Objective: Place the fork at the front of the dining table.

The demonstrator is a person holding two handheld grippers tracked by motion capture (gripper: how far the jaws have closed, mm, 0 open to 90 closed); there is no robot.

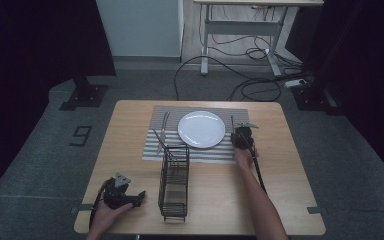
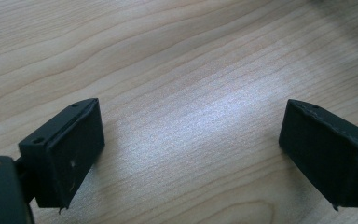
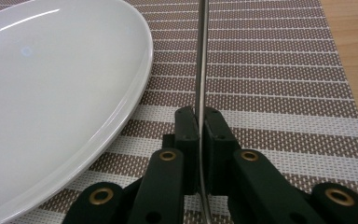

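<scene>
Right of the white plate, over the striped placemat, right gripper clamps a thin metal utensil; lower it flat, parallel to the plate rim and not touching it, before letting go. Left gripper rests wide and empty on the table beside the wire caddy. No legible writing or brand anywhere.

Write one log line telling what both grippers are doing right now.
left gripper: open, over bare table | right gripper: shut on metal utensil, beside plate on placemat
</scene>
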